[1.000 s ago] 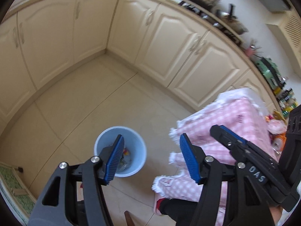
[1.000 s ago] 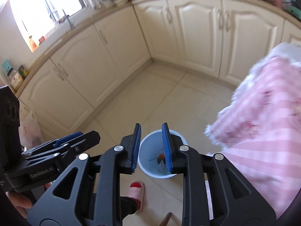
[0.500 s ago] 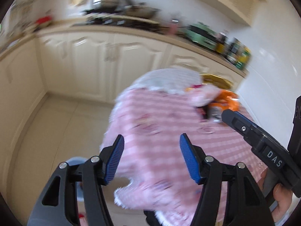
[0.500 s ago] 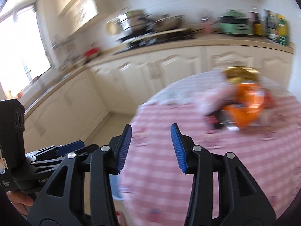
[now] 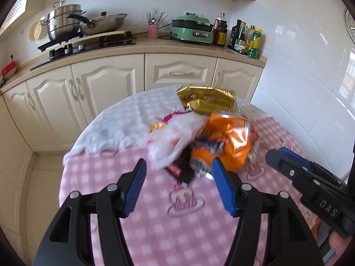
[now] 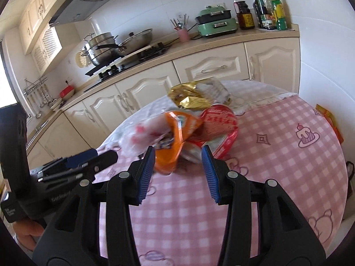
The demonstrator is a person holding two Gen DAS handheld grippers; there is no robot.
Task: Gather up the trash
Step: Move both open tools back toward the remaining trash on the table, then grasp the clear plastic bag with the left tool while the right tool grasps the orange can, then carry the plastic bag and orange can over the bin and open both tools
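Observation:
A heap of trash lies on the pink checked table (image 5: 168,232). In it are an orange snack bag (image 5: 228,141), a white plastic wrapper (image 5: 175,137), a gold bag (image 5: 206,99) and a dark wrapper (image 5: 182,173). My left gripper (image 5: 178,177) is open and empty just short of the heap. The right wrist view shows the orange bag (image 6: 177,133), a red cup lid (image 6: 219,126), the gold bag (image 6: 188,97) and the white wrapper (image 6: 144,135). My right gripper (image 6: 177,161) is open and empty, hovering before the orange bag.
Each gripper shows in the other's view: the right gripper (image 5: 275,157) at the right, the left gripper (image 6: 104,155) at the left. An orange wrapper (image 6: 330,119) lies at the table's far right edge. Cream cabinets (image 5: 106,88) and a counter with a stove (image 5: 88,42) and bottles (image 5: 246,37) stand behind.
Both grippers swung up and away from the blue bin on the floor to face the trash heap on the table. The right jaws widened; the left stayed wide.

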